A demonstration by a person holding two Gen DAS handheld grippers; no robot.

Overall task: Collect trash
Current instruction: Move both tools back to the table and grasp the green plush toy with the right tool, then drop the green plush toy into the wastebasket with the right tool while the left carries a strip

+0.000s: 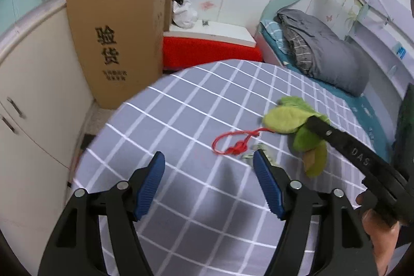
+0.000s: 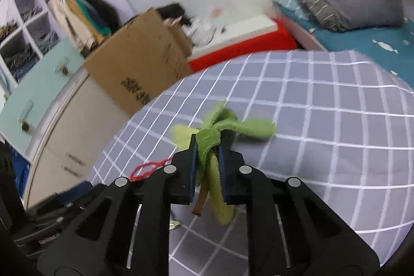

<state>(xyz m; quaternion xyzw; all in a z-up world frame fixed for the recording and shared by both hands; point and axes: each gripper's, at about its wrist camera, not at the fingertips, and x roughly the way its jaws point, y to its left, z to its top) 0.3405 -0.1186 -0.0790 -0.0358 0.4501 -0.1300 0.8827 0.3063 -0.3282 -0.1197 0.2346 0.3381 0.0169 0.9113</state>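
The green leaves (image 2: 207, 144) are clamped in the right gripper (image 2: 207, 154) above the checked tablecloth (image 2: 323, 146); a red string (image 1: 234, 142) and scraps (paper, perhaps) remain before the empty, spread left gripper (image 1: 208, 168).

Beyond the left gripper (image 1: 209, 167), its right finger (image 1: 266, 183) hides part of a small crumpled scrap (image 1: 254, 150), too small to identify.
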